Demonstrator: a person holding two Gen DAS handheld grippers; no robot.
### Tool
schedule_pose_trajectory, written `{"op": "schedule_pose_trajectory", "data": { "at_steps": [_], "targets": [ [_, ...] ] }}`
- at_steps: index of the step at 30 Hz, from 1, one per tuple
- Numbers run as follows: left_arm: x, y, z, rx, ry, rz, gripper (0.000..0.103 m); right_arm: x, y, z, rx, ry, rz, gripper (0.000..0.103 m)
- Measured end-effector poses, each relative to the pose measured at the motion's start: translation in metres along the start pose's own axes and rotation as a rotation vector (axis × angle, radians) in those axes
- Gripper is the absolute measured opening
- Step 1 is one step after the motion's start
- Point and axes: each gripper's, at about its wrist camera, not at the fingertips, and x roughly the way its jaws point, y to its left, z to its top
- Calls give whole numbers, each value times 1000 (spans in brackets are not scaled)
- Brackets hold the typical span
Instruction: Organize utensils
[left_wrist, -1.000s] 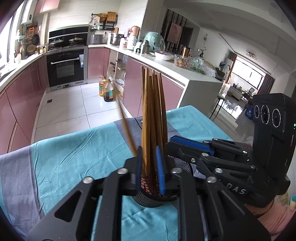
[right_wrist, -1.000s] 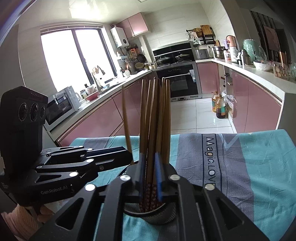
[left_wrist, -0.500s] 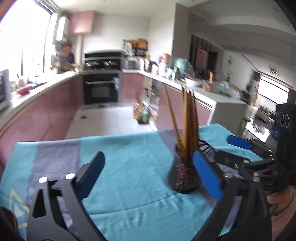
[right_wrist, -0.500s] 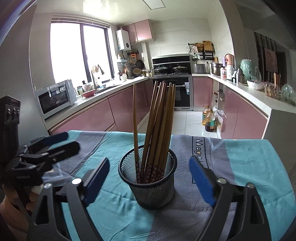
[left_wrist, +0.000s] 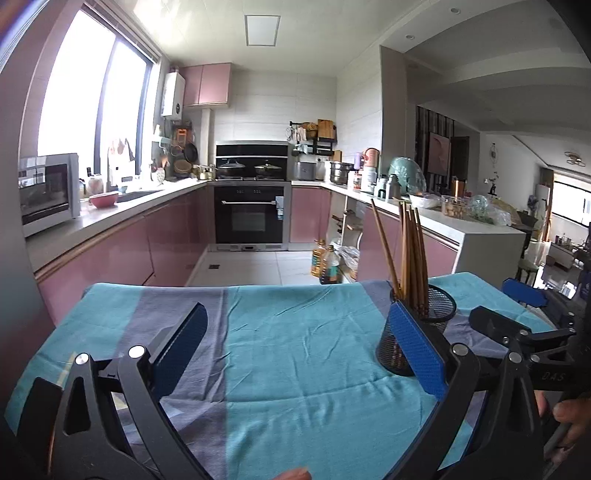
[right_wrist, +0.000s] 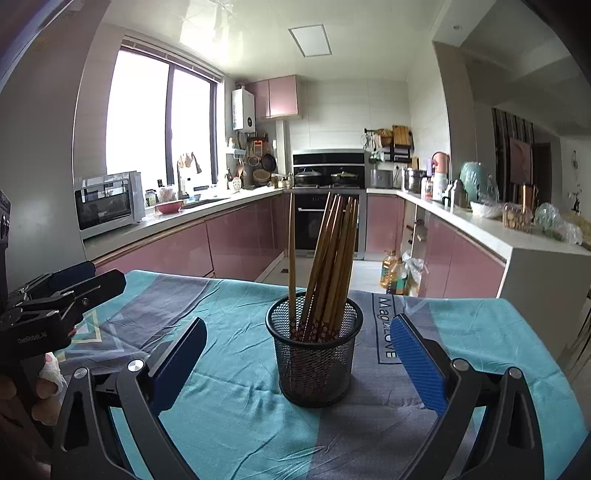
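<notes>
A black mesh cup stands upright on the teal and grey tablecloth. Several brown chopsticks stand in it, one leaning apart to the left. My right gripper is open and empty, drawn back, with the cup centred ahead between its blue pads. My left gripper is open and empty; the cup sits behind its right pad, with the chopsticks rising above. The left gripper also shows at the left edge of the right wrist view.
The table's far edge drops to a tiled kitchen floor with oil bottles. Pink cabinets, an oven and a cluttered white counter lie beyond. A hand shows at lower right in the left wrist view.
Both grippers, shut on the chopsticks a second ago, have opened and pulled back from the cup. The left gripper swung left, so the cup now lies to its right.
</notes>
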Motion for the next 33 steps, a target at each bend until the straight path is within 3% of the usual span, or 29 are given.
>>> {"op": "schedule_pose_trajectory", "data": {
  "at_steps": [8, 15, 33],
  "targets": [
    [-27, 5, -9, -23, -39, 52, 97, -19, 14, -2, -18, -69, -29, 96],
    [-44, 6, -16, -25, -65, 90, 97, -23, 18, -5, -11, -73, -20, 96],
    [-64, -1, -15, 3, -104, 91, 97, -27, 24, -7, -12, -87, -15, 96]
  ]
}}
